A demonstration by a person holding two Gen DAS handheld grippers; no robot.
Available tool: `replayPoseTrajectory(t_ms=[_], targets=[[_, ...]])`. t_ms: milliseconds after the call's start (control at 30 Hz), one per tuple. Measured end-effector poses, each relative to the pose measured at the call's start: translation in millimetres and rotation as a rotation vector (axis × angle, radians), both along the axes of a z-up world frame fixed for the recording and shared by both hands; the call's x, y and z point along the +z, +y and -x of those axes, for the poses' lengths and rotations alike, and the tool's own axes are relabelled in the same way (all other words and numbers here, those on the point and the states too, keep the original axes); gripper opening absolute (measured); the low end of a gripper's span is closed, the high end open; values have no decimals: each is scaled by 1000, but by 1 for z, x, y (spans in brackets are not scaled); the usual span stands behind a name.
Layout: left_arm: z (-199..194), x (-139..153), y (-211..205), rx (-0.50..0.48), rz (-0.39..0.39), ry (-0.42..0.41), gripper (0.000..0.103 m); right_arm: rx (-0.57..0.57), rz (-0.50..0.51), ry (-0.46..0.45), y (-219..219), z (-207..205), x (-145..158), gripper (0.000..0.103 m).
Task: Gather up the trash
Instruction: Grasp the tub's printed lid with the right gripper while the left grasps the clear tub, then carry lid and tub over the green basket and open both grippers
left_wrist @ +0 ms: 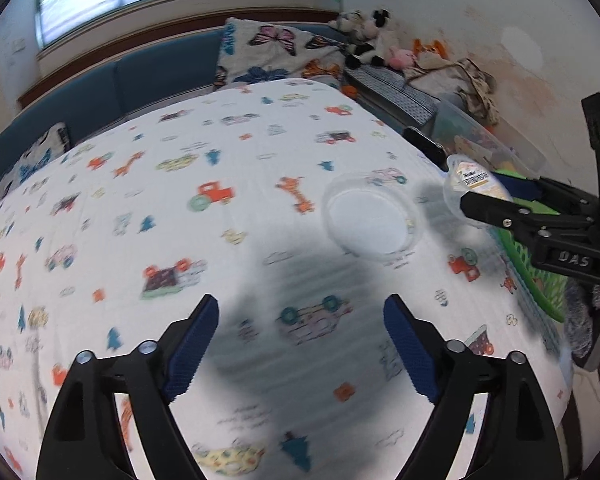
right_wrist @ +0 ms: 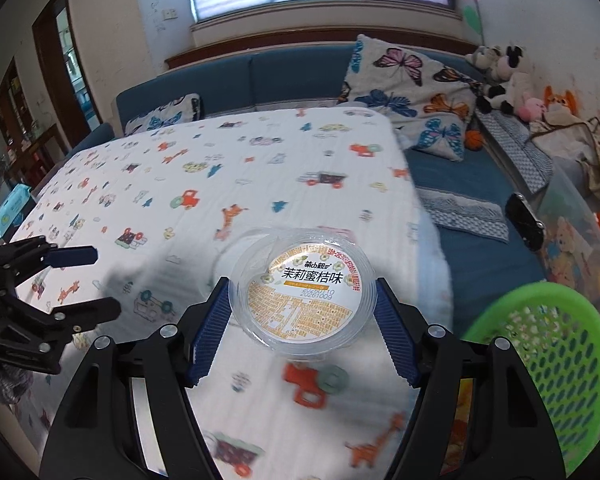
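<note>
My right gripper (right_wrist: 302,304) is shut on a clear plastic cup with a printed label lid (right_wrist: 304,294), held above the patterned cloth. In the left wrist view the same cup (left_wrist: 474,186) shows at the right in the right gripper (left_wrist: 470,204). A second clear plastic container (left_wrist: 370,220) lies empty on the cloth, ahead of my left gripper (left_wrist: 300,340), which is open and empty above the cloth. The left gripper also shows at the left edge of the right wrist view (right_wrist: 96,284). A green perforated basket (right_wrist: 552,364) stands at the table's right edge.
The table is covered by a white cloth with vehicle and giraffe prints (left_wrist: 180,220). A blue sofa (right_wrist: 280,76) with butterfly cushions (right_wrist: 412,92) runs behind. Stuffed toys (right_wrist: 504,76) and a clear storage box (right_wrist: 580,248) are at the right.
</note>
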State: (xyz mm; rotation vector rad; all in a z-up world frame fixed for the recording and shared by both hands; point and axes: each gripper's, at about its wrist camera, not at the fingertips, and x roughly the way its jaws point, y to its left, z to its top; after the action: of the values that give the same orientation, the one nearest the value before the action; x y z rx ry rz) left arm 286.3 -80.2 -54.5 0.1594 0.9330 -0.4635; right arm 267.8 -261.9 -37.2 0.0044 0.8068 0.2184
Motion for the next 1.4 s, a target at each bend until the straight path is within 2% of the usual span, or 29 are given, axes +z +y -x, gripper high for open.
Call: replayPoseTrajectory(t_ms=[300, 533, 633, 933, 1167, 1400], targets=[[-19, -9, -50, -155, -49, -13, 93, -31, 7, -15, -32, 23, 9, 70], [-34, -23, -78, -243, -110, -11, 93, -63, -12, -9, -54, 28, 8, 70], [-43, -28, -84, -248, -130, -3, 93, -68, -17, -7, -58, 29, 7, 70], [-65, -36, -93, -290, -94, 31, 93, -66, -26, 1, -64, 29, 2, 70], [-71, -42, -99, -324, -106, 34, 93, -75, -34, 11, -70, 25, -1, 70], [-78, -45, -103, -314, -95, 41, 93, -72, -36, 17, -70, 23, -5, 70]])
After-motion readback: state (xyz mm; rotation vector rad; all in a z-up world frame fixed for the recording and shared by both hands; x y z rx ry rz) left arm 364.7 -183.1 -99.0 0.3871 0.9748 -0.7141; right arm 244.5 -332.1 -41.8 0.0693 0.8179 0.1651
